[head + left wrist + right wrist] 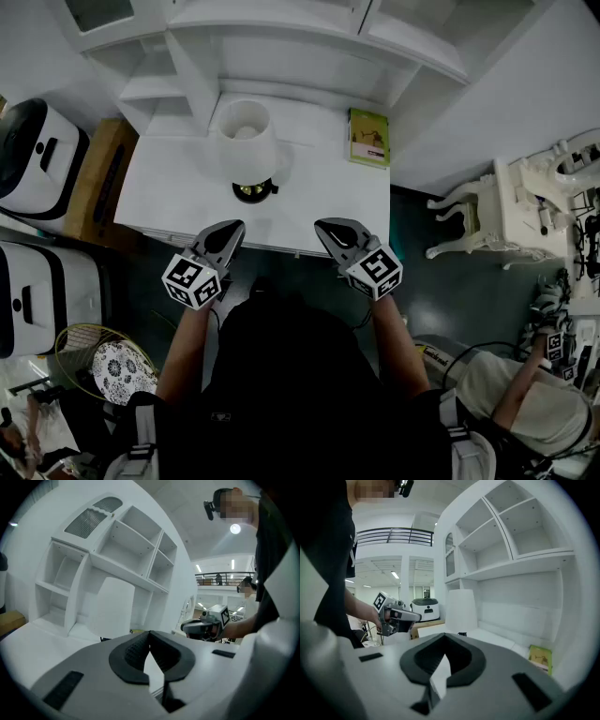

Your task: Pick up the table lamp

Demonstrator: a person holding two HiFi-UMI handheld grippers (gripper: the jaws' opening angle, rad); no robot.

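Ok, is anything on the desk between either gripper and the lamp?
Nothing visible. Only bare desk lies between the lamp and the left gripper and right gripper, both held at the desk's front edge. The green book lies off to the right of the lamp, clear of both paths.

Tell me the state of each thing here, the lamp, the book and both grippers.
Table lamp: upright on the white desk, not held.
Green book: closed, lying flat on the desk, right of the lamp.
Left gripper: shut, empty, short of the lamp.
Right gripper: shut, empty, short of the lamp.
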